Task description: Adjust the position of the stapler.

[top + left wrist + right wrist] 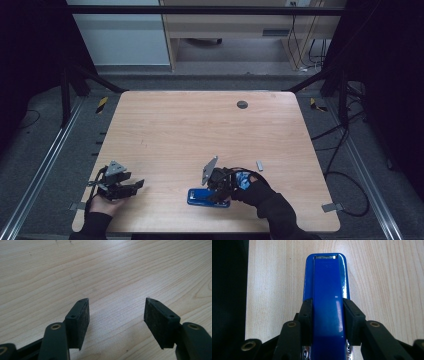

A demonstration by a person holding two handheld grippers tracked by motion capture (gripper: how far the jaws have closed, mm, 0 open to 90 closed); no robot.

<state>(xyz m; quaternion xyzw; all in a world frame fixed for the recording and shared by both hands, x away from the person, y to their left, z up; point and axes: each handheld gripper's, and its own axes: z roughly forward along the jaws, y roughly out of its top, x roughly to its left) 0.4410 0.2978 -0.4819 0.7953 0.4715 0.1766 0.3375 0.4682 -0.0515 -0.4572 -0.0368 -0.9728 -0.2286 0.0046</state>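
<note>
From the high view the blue stapler [207, 197] lies flat near the front edge of the wooden table [200, 130], right of centre, with the right gripper [218, 189] laid over one end of it so that this end is covered by the black body and the gloved hand [255, 189]. The right gripper view gives what that angle cannot — the two black jaws stand on either side of the stapler's [326, 295] glossy top arm, both pads pressed flat to its sides, clamped on it. The stapler's rear end is cut off at the bottom of that picture, where a little bright metal shows.

The left gripper [131, 187] rests at the table's front left corner, well apart from the stapler. Its own view shows the pads [79, 322] spread wide with only bare wood grain between them — released, grasping nothing.

A small grey piece [259, 165] lies just beyond the right hand; too small to identify. A dark round disc [242, 104] sits in the table's far side.
</note>
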